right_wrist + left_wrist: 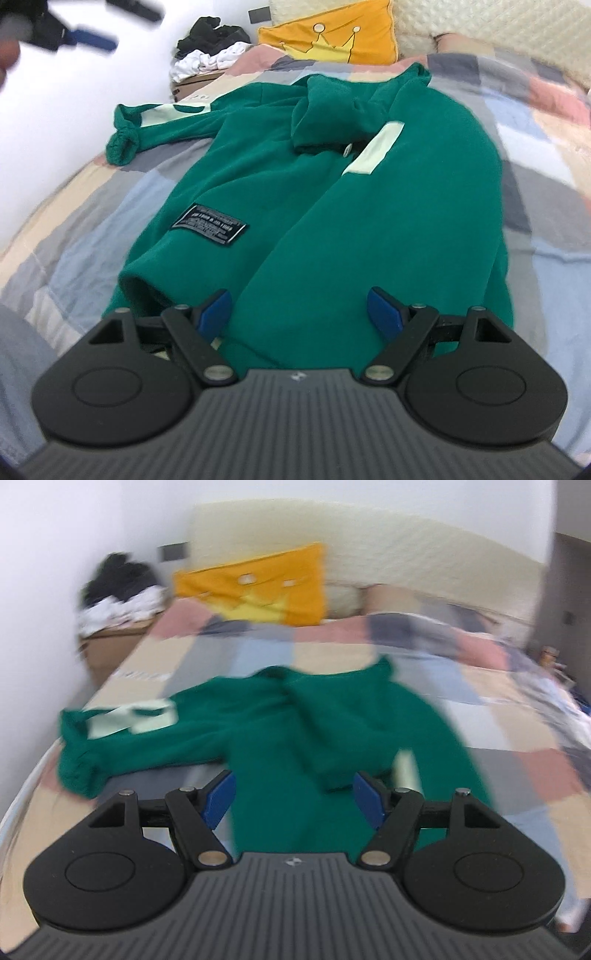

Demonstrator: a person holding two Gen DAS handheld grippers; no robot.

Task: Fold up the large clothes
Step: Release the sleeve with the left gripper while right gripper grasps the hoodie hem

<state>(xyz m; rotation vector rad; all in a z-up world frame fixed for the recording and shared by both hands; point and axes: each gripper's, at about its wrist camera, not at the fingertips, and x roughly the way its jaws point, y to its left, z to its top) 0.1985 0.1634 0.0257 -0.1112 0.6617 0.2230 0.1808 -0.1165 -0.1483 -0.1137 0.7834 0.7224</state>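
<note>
A: Entry. Where does the large green fleece sweatshirt (332,192) lie?

B: Spread on the pastel patchwork bedspread (74,221), long axis running near to far, hem at the near edge, collar toward the orange crown-print cushion (328,37). One sleeve (162,125) sticks out to the left; the other seems already folded across the body.

A: Gripper states?

B: Right gripper (301,314) released, blue pads wide apart, low over the near hem, nothing between them. Left gripper (293,797) also released and empty, higher up; its view is motion-blurred. In the right wrist view it shows as a blur at far left (85,37), well above the bed.

A: Which governs the next move?

B: Judgement: the loose sleeve lies left of both tongs, so the left gripper is the natural one for it. The right is nearer the hem for a later lengthwise fold.
</note>
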